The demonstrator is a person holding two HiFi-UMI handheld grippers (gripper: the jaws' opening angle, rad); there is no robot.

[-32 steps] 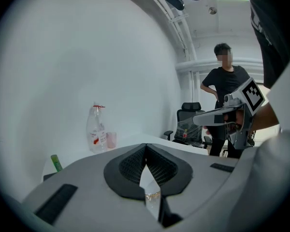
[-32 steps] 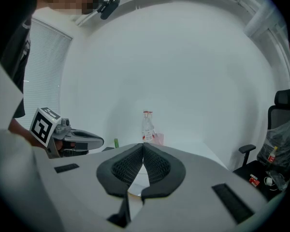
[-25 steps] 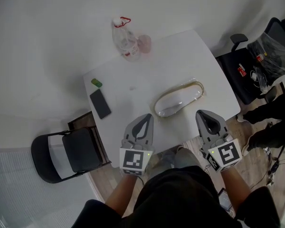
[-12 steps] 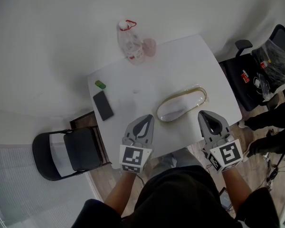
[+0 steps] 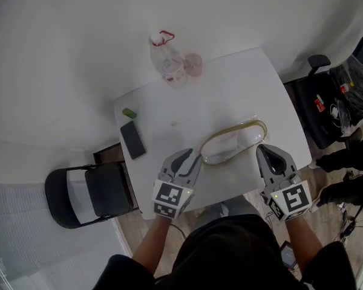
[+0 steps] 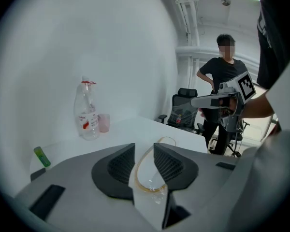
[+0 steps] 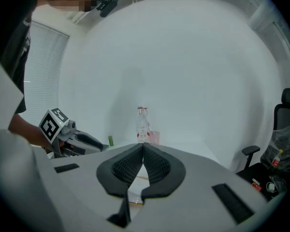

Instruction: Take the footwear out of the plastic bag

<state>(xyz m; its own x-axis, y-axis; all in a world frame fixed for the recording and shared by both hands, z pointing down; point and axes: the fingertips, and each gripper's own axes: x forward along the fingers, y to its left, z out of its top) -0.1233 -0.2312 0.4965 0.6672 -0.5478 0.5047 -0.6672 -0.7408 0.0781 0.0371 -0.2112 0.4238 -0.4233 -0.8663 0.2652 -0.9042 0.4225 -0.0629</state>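
Both tools closed in on the plastic bag (image 5: 235, 139), footwear (image 5: 221, 148) inside, lying on the worktop (image 5: 230, 89). Your left tool (image 5: 190, 157), at the bag's left end, had just parted its jaws narrowly, gripping nothing; your right tool (image 5: 267, 151), beside its right end, was shut, empty.

Bagged footwear (image 5: 233, 145) on white table (image 5: 230, 95); phone (image 5: 133, 140), bottle (image 5: 167, 59), cup (image 5: 193, 64) beyond

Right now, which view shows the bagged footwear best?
The head view: the bagged footwear lies whole on the table. The left gripper view catches only its near end through parted jaws; the right gripper view, a sliver below shut jaws.
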